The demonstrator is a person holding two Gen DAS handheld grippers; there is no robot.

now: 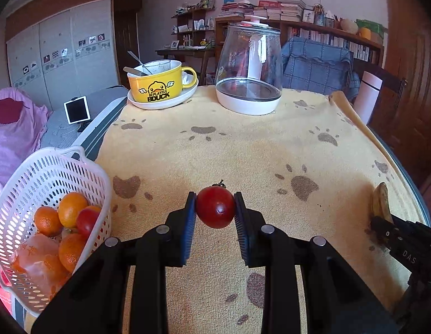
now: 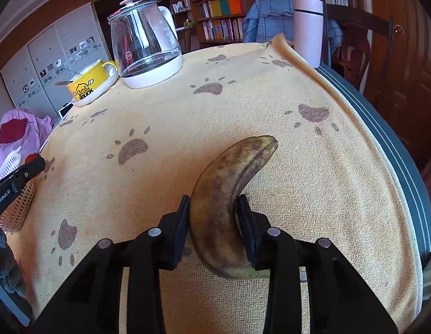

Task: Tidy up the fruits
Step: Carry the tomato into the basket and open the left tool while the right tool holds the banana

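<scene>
Red tomato [image 1: 215, 207] sits pinched between the left gripper [image 1: 214, 211] pads above the table's near left edge, presumably bound for the basket [image 1: 52, 167] of oranges [image 1: 72, 204] there. The right gripper [image 2: 214, 217] clamps a spotted banana [image 2: 229, 194] mid-length; its stem end is hidden

A home: bookshelves [image 1: 327, 32], wardrobe [image 1: 62, 53], bedding [image 1: 15, 128], kettle [image 1: 249, 66] on table.

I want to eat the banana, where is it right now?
The banana is pinched in the right hand-held gripper, over the yellow paw-print cloth near the table's right edge, far from the white basket on the left.
</scene>
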